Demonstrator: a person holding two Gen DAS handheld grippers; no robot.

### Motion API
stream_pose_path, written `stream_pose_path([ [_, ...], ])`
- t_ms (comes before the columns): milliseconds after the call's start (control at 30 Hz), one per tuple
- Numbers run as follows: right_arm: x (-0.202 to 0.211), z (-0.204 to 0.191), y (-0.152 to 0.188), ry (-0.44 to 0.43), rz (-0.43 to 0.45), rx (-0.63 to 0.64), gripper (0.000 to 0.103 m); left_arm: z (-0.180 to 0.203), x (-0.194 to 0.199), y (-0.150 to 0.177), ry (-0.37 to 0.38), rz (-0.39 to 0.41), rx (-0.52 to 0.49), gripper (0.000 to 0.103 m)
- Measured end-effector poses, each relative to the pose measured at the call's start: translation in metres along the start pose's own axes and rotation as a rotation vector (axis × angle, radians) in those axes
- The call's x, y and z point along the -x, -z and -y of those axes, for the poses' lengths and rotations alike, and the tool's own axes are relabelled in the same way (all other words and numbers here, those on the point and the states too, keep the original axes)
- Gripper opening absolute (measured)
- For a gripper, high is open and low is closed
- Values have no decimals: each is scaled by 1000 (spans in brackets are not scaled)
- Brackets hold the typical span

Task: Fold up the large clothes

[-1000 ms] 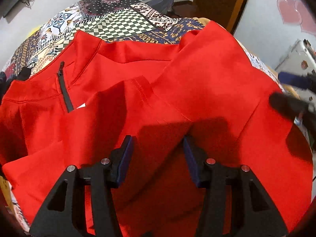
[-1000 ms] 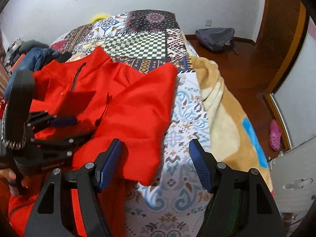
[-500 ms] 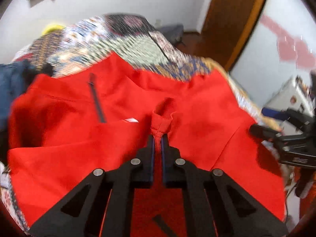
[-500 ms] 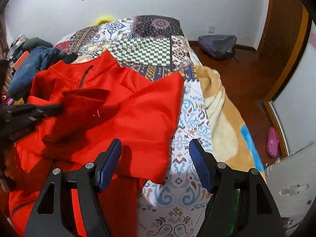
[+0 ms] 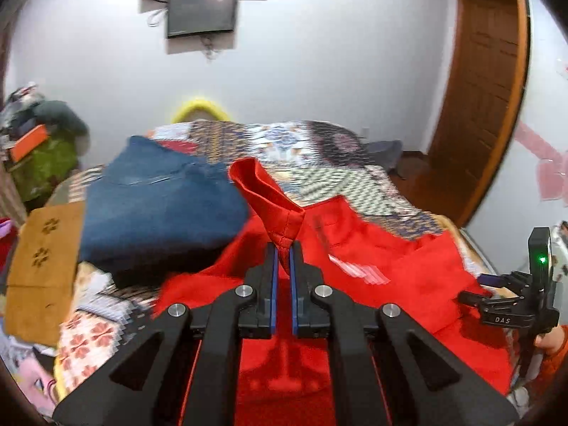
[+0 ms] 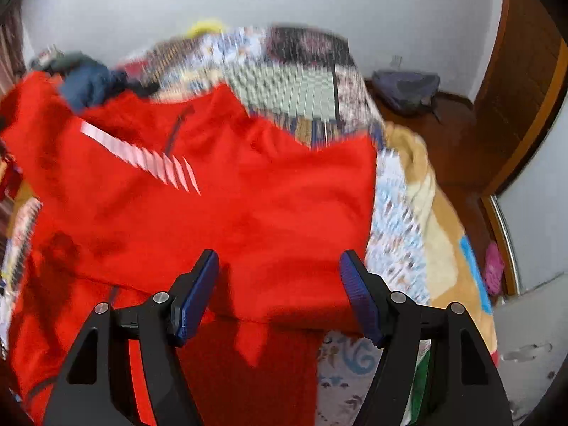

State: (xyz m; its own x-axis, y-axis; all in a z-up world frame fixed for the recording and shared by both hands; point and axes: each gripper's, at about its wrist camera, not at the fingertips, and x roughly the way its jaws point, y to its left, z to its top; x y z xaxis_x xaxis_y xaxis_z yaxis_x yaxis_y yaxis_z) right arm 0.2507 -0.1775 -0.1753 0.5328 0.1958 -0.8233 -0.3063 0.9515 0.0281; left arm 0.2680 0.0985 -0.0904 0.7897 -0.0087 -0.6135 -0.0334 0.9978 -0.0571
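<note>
The red top [image 6: 248,206] lies spread over the near part of the bed [image 6: 298,99], its dark zip [image 6: 175,131] and a white striped mark [image 6: 142,156] facing up. One cuff [image 5: 264,191] is lifted off the rest and stands up as an open red tube above the body of the garment.

No container shows in either view.

The left tool [image 5: 283,252] is closed on that cuff: its blue pads [image 5: 273,284] pinch the stitched hem, and the fabric rises from between them. The jaws came together within the last second and have since stayed clamped. The right tool [image 6: 278,277] stands wide open above the lower part of the top, with red cloth under the gap between its pads but nothing pressed by either. In the left wrist view it shows at the right edge, a green light on its body, held by a hand [image 5: 548,340] in an orange sleeve.

Behind the raised cuff lies a heap of blue denim [image 5: 159,206] on the patchwork bedspread [image 5: 319,156], just beside the top's far edge. A tan cloth with cut-out flowers [image 5: 42,266] lies to the left of it. A beige blanket [image 6: 436,234] hangs down the bed's right side. A dark bag [image 6: 408,88] sits on the wooden floor by the wall, a pink shoe [image 6: 493,266] lies near the door frame, and a screen [image 5: 202,10] hangs on the white wall. Both views are blurred.
</note>
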Motion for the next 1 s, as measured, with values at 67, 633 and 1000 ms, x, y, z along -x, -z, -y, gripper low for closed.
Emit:
stream_pose_path([
  [67,-10,-2,5,15,-28,9,68,-15,-4,13,-24,-30,20,4],
  [633,-6,-22,7,92,-39,75,72,-88,-53,136,-136,-360,156,10],
  [1000,18,-18,-9,-17,-20,51,72,-94,-26,110,-152,-323,121,38],
])
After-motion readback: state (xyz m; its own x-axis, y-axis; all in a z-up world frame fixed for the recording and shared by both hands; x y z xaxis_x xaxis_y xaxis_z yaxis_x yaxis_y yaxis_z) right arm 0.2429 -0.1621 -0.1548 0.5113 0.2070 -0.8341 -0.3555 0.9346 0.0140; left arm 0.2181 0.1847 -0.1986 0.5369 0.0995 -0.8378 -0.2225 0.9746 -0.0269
